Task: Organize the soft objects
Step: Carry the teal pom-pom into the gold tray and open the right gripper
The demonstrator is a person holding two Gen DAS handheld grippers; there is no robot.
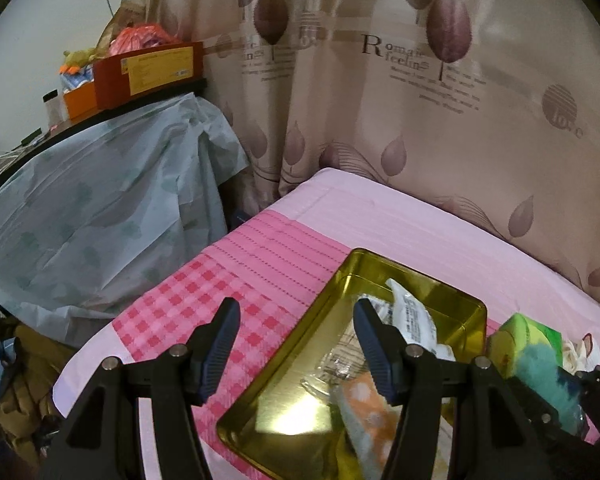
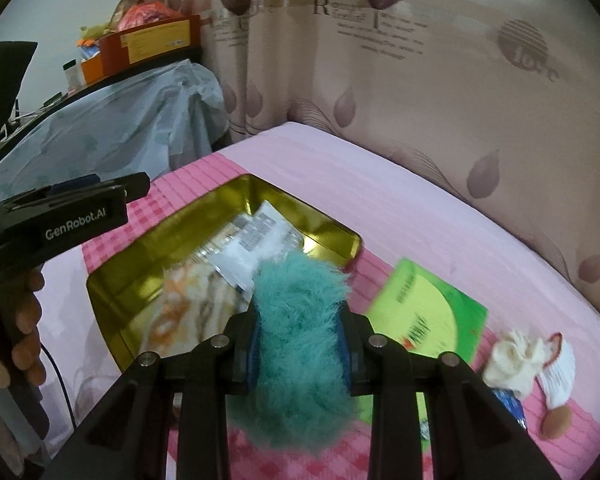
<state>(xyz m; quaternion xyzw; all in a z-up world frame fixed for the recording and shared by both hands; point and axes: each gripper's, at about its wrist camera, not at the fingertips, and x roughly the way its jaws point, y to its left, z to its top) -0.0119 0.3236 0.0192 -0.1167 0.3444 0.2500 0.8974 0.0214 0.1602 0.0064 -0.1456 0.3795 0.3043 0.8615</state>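
Note:
A gold tin tray (image 1: 466,312) (image 2: 332,226) lies on the pink bed. It holds a white printed packet (image 1: 414,316) (image 2: 256,236) and an orange-and-white dotted cloth (image 1: 364,404) (image 2: 180,312). My right gripper (image 2: 300,320) is shut on a teal fluffy toy (image 2: 300,328) above the tray's near right edge; the toy also shows in the left wrist view (image 1: 540,368). My left gripper (image 1: 296,312) is open and empty, over the tray's left rim. A green tissue pack (image 2: 428,312) (image 1: 528,332) lies right of the tray.
A cream sock and a white tagged item (image 2: 528,360) lie on the bed at the right, next to a brown round object (image 2: 556,422). A patterned curtain (image 1: 380,80) hangs behind the bed. A covered table with boxes (image 1: 148,68) stands at the left.

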